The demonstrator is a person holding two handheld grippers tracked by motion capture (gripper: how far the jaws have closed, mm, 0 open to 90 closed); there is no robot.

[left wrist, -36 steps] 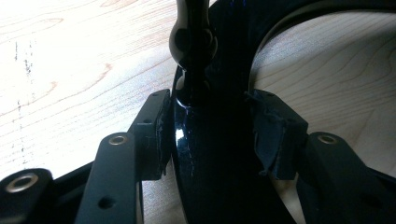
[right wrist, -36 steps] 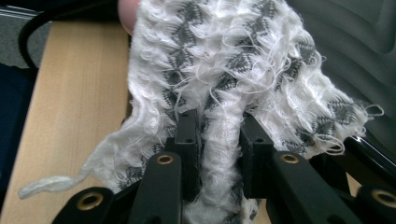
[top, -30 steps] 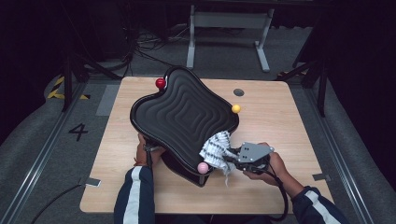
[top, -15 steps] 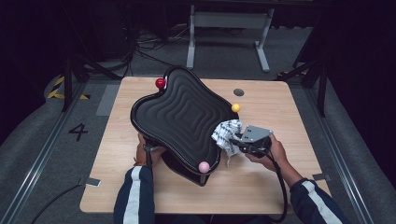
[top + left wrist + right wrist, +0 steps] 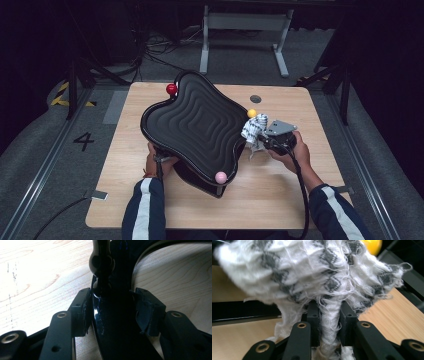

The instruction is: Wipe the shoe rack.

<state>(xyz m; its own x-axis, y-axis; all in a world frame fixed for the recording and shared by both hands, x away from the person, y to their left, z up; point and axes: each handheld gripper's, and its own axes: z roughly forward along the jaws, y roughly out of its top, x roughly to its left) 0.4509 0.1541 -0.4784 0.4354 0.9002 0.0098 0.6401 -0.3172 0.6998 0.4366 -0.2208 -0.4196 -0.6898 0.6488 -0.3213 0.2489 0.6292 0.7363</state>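
Black wavy tray [image 5: 197, 127]: tilted at centre of wooden table [image 5: 300, 195], left gripper [image 5: 110, 312] clamped on its near rim. Red [image 5: 171, 89], yellow [image 5: 252, 113], pink [image 5: 220, 176] balls on its corners. White-grey knitted cloth [image 5: 312, 272]: pinched in right gripper [image 5: 329, 322], against tray's right edge beside yellow ball.

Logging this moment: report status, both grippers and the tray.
Left gripper shut on black tray's near rim, tray tilted. Right gripper shut on white-grey cloth, beside yellow ball. Nothing in the way.
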